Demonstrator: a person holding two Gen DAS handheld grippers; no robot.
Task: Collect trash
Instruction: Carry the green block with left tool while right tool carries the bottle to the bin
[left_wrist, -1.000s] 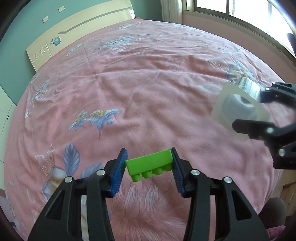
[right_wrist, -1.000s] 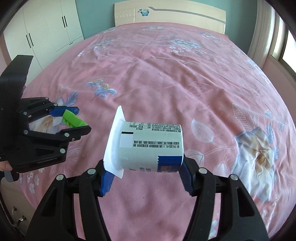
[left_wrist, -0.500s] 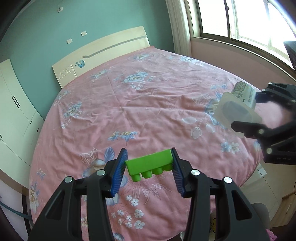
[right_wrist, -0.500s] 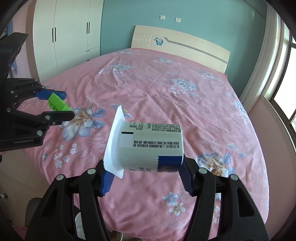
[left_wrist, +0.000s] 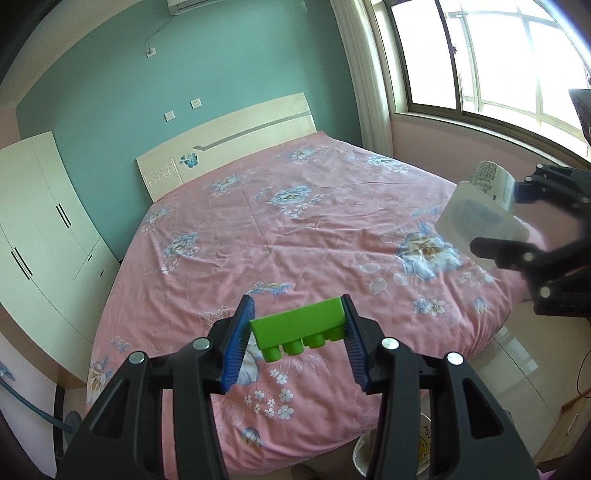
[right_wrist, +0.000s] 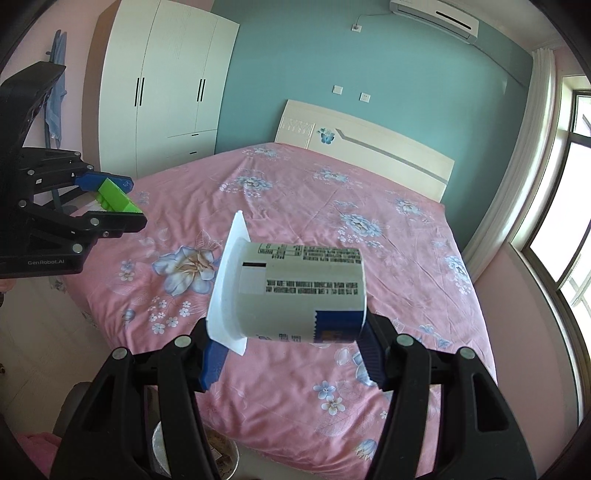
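Green brick (left_wrist: 300, 326) clamped in left tool (left_wrist: 298, 341) (marked GenRobot.AI), right tool (right_wrist: 291, 356) gripping printed cup (right_wrist: 295, 291)

Waste bin (right_wrist: 221, 458) mostly hidden behind tongs; contents perhaps paper.

A bright green toy brick (left_wrist: 301, 326) sat between blue ribbed pads (left_wrist: 238, 343), a white cup (right_wrist: 295, 291) bore black print and a blue patch, and the pink bedspread (left_wrist: 295, 229) carried blue-and-white flowers beneath a teal wall (right_wrist: 332, 55).

left gripper (left_wrist: 298, 332) — black frame; blue ribbed pads; silver screws | right gripper (right_wrist: 291, 347) — same build
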